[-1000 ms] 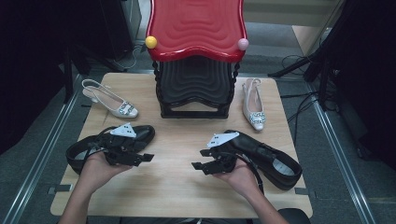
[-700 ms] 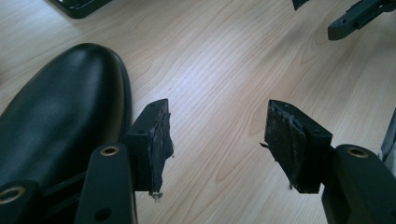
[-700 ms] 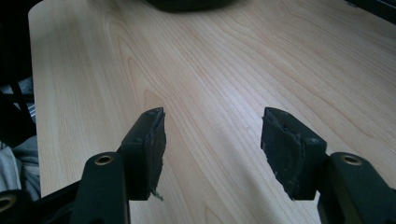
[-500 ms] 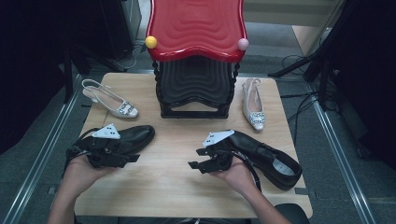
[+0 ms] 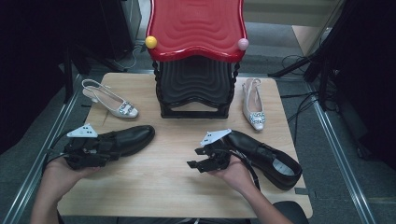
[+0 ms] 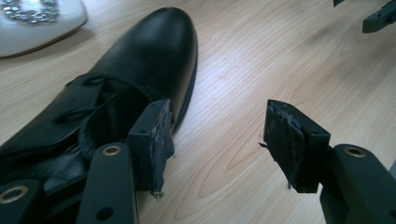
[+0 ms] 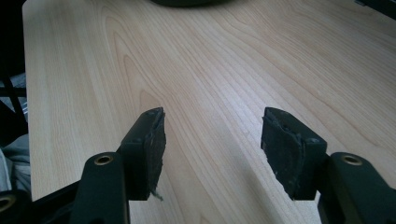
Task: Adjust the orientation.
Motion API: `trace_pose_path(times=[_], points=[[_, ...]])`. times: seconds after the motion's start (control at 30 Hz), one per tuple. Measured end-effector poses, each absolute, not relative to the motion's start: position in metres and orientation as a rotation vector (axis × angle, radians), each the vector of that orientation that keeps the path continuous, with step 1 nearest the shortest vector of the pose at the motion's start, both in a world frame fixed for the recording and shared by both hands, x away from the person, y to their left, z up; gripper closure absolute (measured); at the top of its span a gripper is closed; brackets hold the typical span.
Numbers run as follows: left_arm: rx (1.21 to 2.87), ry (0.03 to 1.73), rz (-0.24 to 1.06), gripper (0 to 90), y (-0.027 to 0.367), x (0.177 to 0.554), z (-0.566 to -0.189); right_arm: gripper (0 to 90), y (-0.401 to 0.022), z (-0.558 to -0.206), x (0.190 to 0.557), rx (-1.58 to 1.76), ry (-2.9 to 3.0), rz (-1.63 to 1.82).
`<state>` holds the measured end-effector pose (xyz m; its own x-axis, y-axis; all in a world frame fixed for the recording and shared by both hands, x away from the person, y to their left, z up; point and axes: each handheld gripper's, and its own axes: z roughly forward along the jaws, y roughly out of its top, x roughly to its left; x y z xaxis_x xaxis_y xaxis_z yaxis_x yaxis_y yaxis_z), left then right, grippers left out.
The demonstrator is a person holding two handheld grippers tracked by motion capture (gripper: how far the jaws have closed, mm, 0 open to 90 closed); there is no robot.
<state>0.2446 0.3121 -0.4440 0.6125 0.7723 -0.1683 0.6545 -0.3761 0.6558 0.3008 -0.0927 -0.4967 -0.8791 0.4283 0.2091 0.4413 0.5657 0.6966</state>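
Two black leather shoes lie on the wooden table [image 5: 168, 186]: the left black shoe [image 5: 128, 138] [image 6: 140, 70] and the right black shoe [image 5: 266, 154]. My left gripper [image 5: 100, 150] [image 6: 219, 140] sits at the heel end of the left shoe and points along it. It is open, with one jaw beside the laces and bare wood between the jaws. My right gripper [image 5: 195, 158] [image 7: 215, 144] hovers open by the toe of the right shoe, pointing left over bare table. A white slingback heel [image 5: 109, 100] [image 6: 37, 21] lies at the back left and another [image 5: 252, 105] at the back right.
A shoe rack [image 5: 196, 51] with a red top shelf and a black lower shelf stands at the back centre. Metal rails [image 5: 329, 140] run along both table sides. Cables [image 5: 299, 60] lie on the floor at the right. The right gripper's jaws [image 6: 378, 18] appear in the left gripper view.
My left gripper has slid left along the left black shoe, from its middle to its heel end. My right gripper has shifted slightly left. Both stay open.
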Motion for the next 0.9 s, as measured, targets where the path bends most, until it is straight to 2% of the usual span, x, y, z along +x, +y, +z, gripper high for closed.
trace_pose_path(times=[0.57, 0.9], points=[[2.067, 1.271, 0.239, 42.5, 0.358, 0.234, -0.442, 40.1, -0.090, -0.500, 0.301, -0.760, -2.780, -1.207], [2.095, 1.250, 0.187, 43.9, 0.343, 0.252, -0.466, 40.1, -0.090, -0.502, 0.301, -0.766, -2.783, -1.194]])
